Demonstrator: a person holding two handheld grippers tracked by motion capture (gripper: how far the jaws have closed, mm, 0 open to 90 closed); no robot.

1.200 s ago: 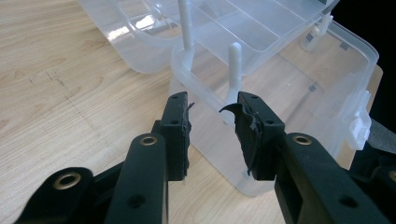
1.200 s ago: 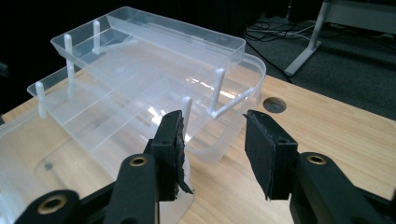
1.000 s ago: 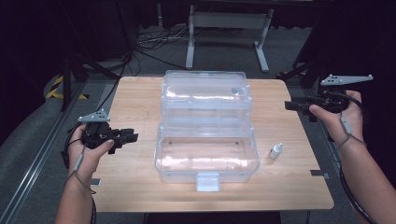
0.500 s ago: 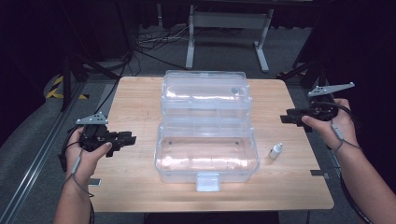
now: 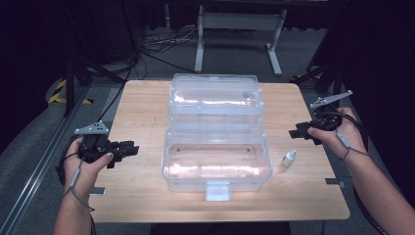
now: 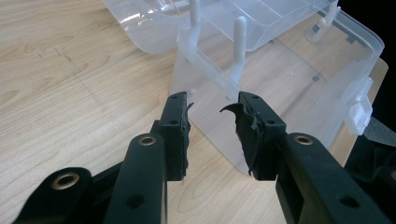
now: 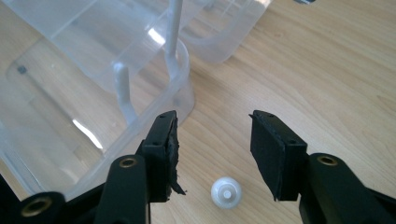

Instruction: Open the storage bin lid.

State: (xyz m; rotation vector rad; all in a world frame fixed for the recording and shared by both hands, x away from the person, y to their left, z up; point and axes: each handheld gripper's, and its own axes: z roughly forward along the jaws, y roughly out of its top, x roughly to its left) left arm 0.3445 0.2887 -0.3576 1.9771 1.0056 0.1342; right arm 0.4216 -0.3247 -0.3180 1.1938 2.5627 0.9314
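Note:
A clear plastic box (image 5: 215, 164) stands in the middle of the wooden table (image 5: 142, 103), its lid (image 5: 215, 95) folded open toward the far side. A small white dropper bottle (image 5: 288, 158) stands upright to the right of the box. My left gripper (image 5: 129, 148) hovers left of the box, open and empty, pointing at the box's end wall (image 6: 299, 79). My right gripper (image 5: 296, 133) hangs above and beyond the bottle. Its jaws have just been opening with nothing between them, and the bottle's cap (image 7: 226, 191) sits below the gap (image 7: 214, 123).
Small grey tape marks lie near the table's front corners (image 5: 334, 181) (image 5: 97, 191). Behind the table are a metal stand's legs (image 5: 235, 29) and cables on the floor. Bare wood lies on both sides of the box.
My right hand has come down and a little inward toward the bottle, and its jaws stand wider. The left hand has stayed almost where it was.

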